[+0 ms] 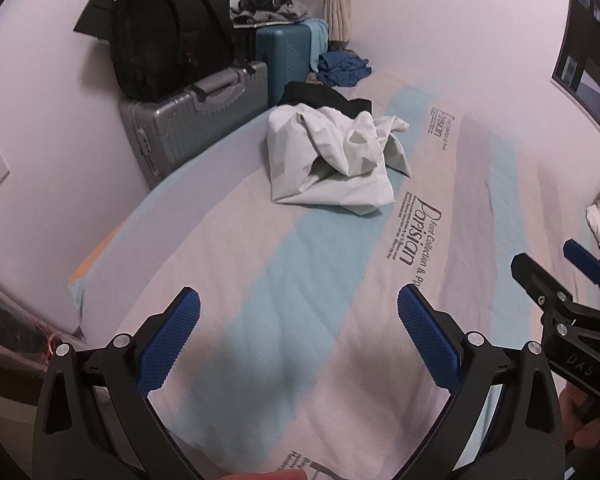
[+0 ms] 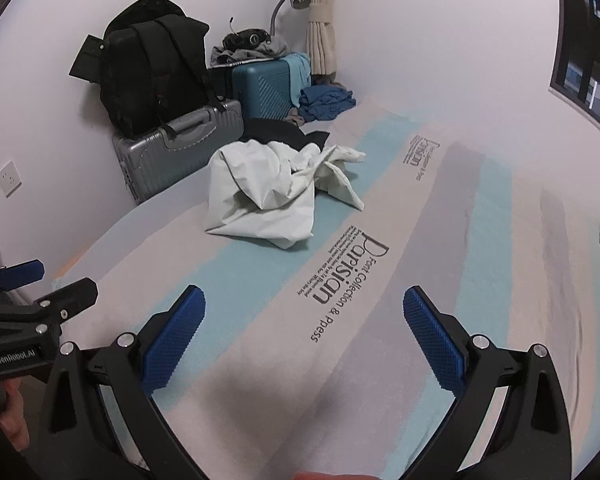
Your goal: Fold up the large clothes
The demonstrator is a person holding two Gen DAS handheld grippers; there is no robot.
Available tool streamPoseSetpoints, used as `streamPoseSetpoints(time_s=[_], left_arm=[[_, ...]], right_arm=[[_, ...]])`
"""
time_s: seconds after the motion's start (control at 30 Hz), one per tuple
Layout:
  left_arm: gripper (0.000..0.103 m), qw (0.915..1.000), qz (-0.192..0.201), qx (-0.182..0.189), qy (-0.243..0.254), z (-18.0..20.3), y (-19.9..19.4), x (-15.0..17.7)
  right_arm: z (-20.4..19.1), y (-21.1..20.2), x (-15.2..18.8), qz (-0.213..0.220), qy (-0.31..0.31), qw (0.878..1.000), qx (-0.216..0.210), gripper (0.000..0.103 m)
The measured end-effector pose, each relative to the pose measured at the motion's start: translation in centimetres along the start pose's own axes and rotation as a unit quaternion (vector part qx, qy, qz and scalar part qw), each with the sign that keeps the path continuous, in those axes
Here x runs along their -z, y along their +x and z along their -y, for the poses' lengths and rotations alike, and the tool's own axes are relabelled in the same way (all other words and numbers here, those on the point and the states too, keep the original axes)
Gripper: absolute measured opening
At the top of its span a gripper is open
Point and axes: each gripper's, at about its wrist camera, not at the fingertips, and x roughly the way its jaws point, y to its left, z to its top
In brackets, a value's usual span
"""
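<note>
Crumpled white garment (image 1: 332,156) lies on the striped bed sheet (image 1: 284,280) just beside the grey suitcase (image 1: 188,120), well ahead of left gripper (image 1: 299,334) and right gripper (image 2: 304,334), both fingers spread, empty.

Left hand-held gripper (image 1: 299,320) and right hand-held gripper (image 2: 304,320) side by side, jaws wide apart, empty, pointing toward 12 o'clock.

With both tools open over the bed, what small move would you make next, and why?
Probably reach both forward toward the crumpled white garment. The left tool and right tool are open and empty above the striped sheet, and the garment lies unfolded well ahead of them.
</note>
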Motion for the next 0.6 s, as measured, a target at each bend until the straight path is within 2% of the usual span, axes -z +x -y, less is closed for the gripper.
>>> streamPoseSetpoints(time_s=[0.23, 0.6], left_arm=[[0.097, 0.9999, 0.011, -0.001, 0.009, -0.48, -0.35, -0.61], [0.097, 0.9999, 0.008, -0.002, 0.007, -0.91, 0.23, -1.01]], right_arm=[[-0.84, -0.16, -0.42, 0.003, 0.0, 1.0, 0.005, 0.095], [-0.93, -0.22, -0.42, -0.003, -0.001, 1.0, 0.01, 0.095]])
